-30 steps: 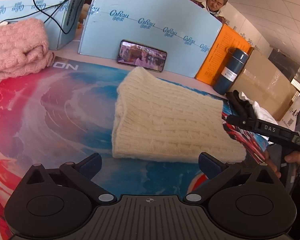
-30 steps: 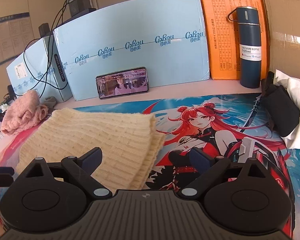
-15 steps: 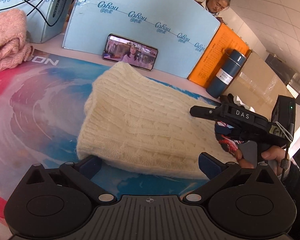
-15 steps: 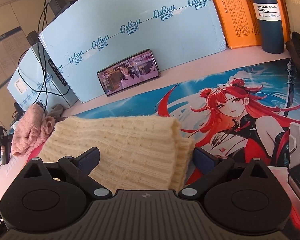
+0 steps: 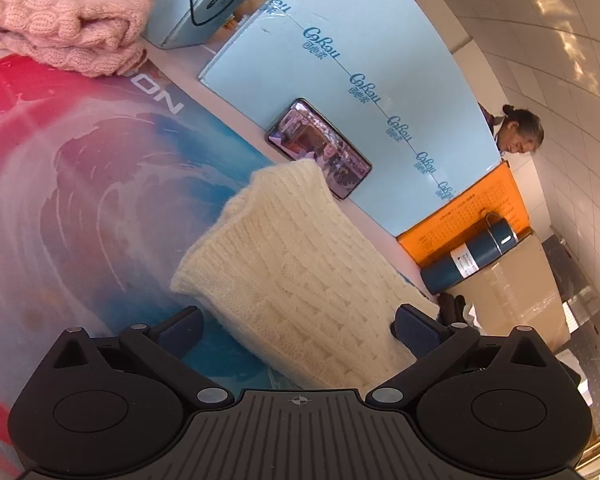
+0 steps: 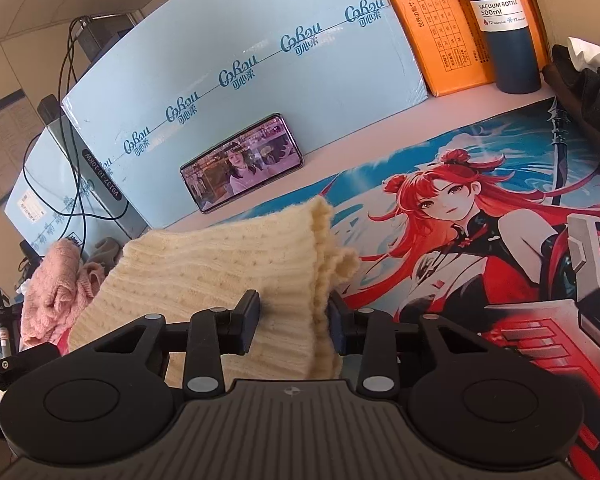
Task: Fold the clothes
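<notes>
Left to right: pink knit (image 5: 66, 16) at the surface's far left; left gripper (image 5: 298, 322), jaws spread wide around the folded cream sweater (image 5: 300, 280) on the printed mat (image 5: 80, 200); right gripper (image 6: 294, 320), jaws just closed, pinching the sweater's edge; phone (image 6: 242, 162) behind.

Our right tongs (image 6: 294, 320) have just been closing, and the pads now press from both sides on a bunched fold of the cream knit sweater (image 6: 220, 268), pointing forward and somewhat downward. Our left tongs (image 5: 296, 326) are rolled to one side, jaws spread wide, with the sweater's edge lying between them, unpinched.
</notes>
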Motion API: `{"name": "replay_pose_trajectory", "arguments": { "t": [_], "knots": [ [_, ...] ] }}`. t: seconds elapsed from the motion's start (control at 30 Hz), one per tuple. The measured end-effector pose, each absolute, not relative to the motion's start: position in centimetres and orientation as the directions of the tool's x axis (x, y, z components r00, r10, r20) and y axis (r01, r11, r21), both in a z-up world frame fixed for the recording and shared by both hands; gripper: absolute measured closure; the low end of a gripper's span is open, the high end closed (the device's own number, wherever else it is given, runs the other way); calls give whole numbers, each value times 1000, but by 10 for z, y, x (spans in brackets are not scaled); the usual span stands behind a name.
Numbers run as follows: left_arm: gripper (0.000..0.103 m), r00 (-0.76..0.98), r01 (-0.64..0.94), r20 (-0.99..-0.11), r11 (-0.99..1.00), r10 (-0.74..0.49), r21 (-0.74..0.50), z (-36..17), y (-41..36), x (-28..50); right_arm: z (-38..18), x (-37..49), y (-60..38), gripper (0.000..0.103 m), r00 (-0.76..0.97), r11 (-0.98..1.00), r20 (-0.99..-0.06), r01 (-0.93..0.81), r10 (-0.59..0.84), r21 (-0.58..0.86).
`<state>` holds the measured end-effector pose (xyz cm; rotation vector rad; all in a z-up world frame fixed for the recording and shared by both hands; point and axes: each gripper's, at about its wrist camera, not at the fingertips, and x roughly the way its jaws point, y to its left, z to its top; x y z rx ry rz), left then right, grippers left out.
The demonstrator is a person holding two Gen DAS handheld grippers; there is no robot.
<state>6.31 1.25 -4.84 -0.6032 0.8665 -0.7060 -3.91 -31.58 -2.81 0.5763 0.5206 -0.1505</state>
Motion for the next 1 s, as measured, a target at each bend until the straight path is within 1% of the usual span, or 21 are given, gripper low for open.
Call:
{"name": "replay_pose_trajectory", "arguments": {
  "t": [0.03,0.1,0.17,0.27,0.33,0.37,0.43,0.5,0.57,0.6,0.63,0.67,0.7,0.73,0.77,0.83,0.9,1.0],
  "knots": [
    [0,453,276,-464,614,-761,-739,-50,20,64,-27,-39,-317,66,857,833,-515,279,9,478],
    [0,422,245,-457,584,-783,-774,-51,28,66,-25,-36,-317,40,850,837,-527,282,9,470],
    [0,408,244,-470,589,-783,-770,-51,25,69,-22,-31,-316,35,847,845,-531,285,-1,453],
    [0,413,278,-477,606,-776,-745,-51,11,75,-23,-19,-316,24,836,845,-549,306,-17,439],
    [0,420,287,-470,604,-777,-743,-52,1,81,-24,-12,-316,22,831,844,-555,316,-26,434],
    [0,423,291,-465,603,-778,-743,-52,-4,85,-24,-10,-313,23,826,853,-562,319,-37,413],
    [0,447,307,-448,603,-775,-737,-54,-13,91,-24,-6,-308,29,821,868,-569,318,-50,382],
    [0,448,343,-435,599,-781,-723,-55,-22,95,-27,-7,-308,40,828,870,-560,302,-37,389],
    [1,454,375,-434,609,-778,-699,-55,-33,94,-28,-8,-310,46,834,860,-551,301,-28,412],
    [7,464,385,-442,624,-768,-680,-56,-38,94,-29,-8,-311,51,837,856,-547,298,-21,422],
    [23,475,394,-449,639,-757,-660,-56,-43,93,-29,-9,-312,54,839,851,-543,292,-10,436],
    [32,485,403,-456,654,-746,-641,-57,-48,92,-29,-9,-312,58,841,847,-540,286,2,448],
    [47,496,411,-462,668,-735,-620,-58,-53,92,-29,-10,-311,60,842,845,-539,284,6,453],
    [56,502,415,-466,676,-728,-609,-59,-55,92,-29,-10,-311,61,843,842,-537,282,12,460],
    [58,506,421,-464,677,-727,-604,-59,-55,91,-29,-11,-311,64,845,838,-534,278,18,469],
    [64,508,427,-459,676,-729,-600,-58,-51,89,-29,-14,-311,66,849,830,-527,271,32,488],
    [67,521,428,-444,674,-729,-602,-54,-45,85,-27,-16,-311,75,854,818,-516,254,61,516],
    [69,552,458,-395,662,-735,-593,-44,-30,72,-21,-20,-303,80,863,807,-489,197,127,557]
  ]
}}
